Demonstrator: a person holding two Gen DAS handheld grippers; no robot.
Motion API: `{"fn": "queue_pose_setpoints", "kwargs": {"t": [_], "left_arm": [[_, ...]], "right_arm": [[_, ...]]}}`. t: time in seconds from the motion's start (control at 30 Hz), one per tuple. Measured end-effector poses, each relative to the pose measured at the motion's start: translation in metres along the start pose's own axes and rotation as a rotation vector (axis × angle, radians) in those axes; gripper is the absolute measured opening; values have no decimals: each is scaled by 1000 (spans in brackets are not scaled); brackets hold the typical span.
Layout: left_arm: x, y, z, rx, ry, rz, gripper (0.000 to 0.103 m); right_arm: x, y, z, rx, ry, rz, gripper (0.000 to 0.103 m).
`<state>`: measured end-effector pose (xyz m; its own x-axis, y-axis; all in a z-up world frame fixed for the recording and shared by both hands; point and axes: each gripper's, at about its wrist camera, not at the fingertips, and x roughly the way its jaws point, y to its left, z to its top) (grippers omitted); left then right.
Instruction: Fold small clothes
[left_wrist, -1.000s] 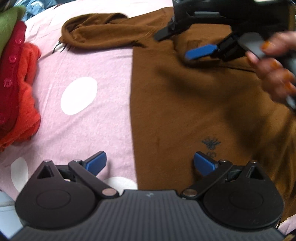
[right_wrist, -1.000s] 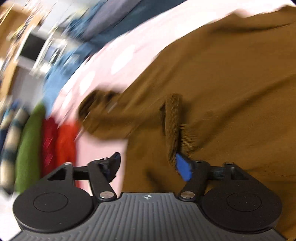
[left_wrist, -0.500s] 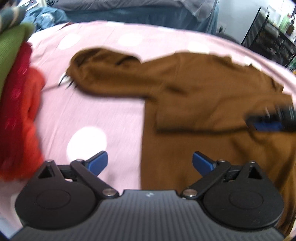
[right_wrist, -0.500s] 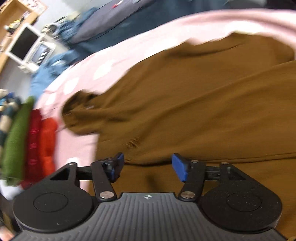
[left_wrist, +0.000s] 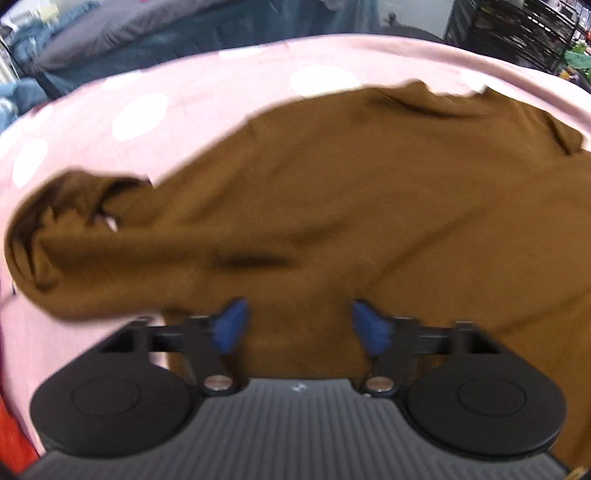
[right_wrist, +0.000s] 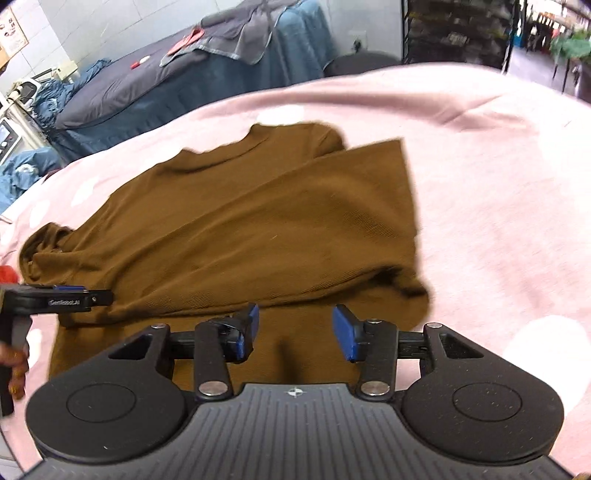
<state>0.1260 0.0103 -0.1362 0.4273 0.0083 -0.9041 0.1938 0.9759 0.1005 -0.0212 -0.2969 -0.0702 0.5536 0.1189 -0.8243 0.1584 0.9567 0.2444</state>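
Observation:
A brown sweater (left_wrist: 332, 206) lies spread on the pink dotted sheet (left_wrist: 140, 110), its left sleeve (left_wrist: 74, 236) bunched at the cuff. My left gripper (left_wrist: 300, 325) hovers low over the cloth beside the sleeve. Its jaws are closing, brown cloth shows in the gap, and the blue pads (left_wrist: 231, 325) stand apart from it. In the right wrist view one side of the sweater (right_wrist: 258, 221) lies folded over the body. My right gripper (right_wrist: 295, 334) hangs over the near edge, jaws closing, pads clear of the cloth. The left gripper (right_wrist: 99, 297) shows at the left edge there.
Red and orange clothes (left_wrist: 11, 443) are piled at the sheet's left edge. Beyond the far edge stands a bed with dark blue and grey bedding (right_wrist: 221, 66). A black rack (left_wrist: 517, 33) stands at the back right. A hand (right_wrist: 14, 365) holds the left gripper's handle.
Both pairs of jaws have narrowed. The left gripper has moved off the pink sheet onto the sweater by the sleeve. The right gripper has drawn back, and its view now takes in the sweater's right side.

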Motion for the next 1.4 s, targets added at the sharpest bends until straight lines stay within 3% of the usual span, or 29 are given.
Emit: {"fn": "queue_pose_setpoints", "kwargs": {"t": [0.03, 0.07, 0.13, 0.2, 0.27, 0.33, 0.43, 0.47, 0.5, 0.53, 0.67, 0.73, 0.77, 0.83, 0.87, 0.9, 1.0, 1.1, 1.17, 1.3, 1.4], "left_arm": [[5, 4, 5, 5, 8, 28, 96], [8, 8, 10, 4, 20, 34, 99], [11, 16, 17, -6, 39, 45, 99], [9, 21, 21, 3, 37, 93, 99], [7, 26, 21, 1, 39, 145, 98], [5, 32, 20, -34, 70, 174, 98], [-12, 39, 12, -98, 59, 112, 98], [-22, 40, 4, -106, 40, 96, 98], [-30, 40, -2, -107, 26, 86, 99], [-37, 38, -9, -107, 18, 81, 100], [-52, 41, -32, -141, 4, 65, 102], [-54, 49, -40, -169, 12, 58, 102], [-53, 54, -44, -178, 15, 57, 102], [-52, 65, -49, -197, 23, 79, 102], [-52, 72, -51, -214, 23, 98, 102], [-52, 80, -52, -235, 16, 115, 102], [-55, 104, -46, -290, -40, 158, 102], [-55, 118, -26, -254, -94, 212, 102], [-52, 118, -9, -174, -124, 250, 102], [-29, 104, 26, 96, -122, 346, 101], [-5, 101, 47, 238, -77, 369, 92]], "right_arm": [[3, -1, 1, -9, -1, -30, 79], [7, -4, 4, -25, 7, -83, 78], [8, -7, 8, -74, -19, -189, 77], [1, -16, 9, -133, -62, -216, 77], [5, -18, 8, -175, -46, -283, 79], [16, -27, 6, -179, 1, -283, 73], [25, -43, 8, -132, 15, -220, 59], [27, -45, 9, -123, 10, -207, 45], [28, -46, 11, -125, 4, -204, 17], [28, -48, 14, -127, -1, -217, 11], [29, -58, 22, -39, -6, -278, 10], [35, -55, 23, -37, 3, -285, 12], [39, -51, 24, -55, 4, -293, 19], [37, -47, 24, -68, 2, -288, 47], [32, -46, 23, -64, 1, -291, 76], [28, -45, 23, -63, -8, -301, 91], [12, -44, 17, -70, -47, -337, 92], [-4, -43, 11, -79, -62, -345, 92], [-12, -41, 7, -87, -68, -349, 93], [-20, -41, 2, -61, -46, -335, 95], [-22, -45, -1, -15, -24, -319, 95]]}}
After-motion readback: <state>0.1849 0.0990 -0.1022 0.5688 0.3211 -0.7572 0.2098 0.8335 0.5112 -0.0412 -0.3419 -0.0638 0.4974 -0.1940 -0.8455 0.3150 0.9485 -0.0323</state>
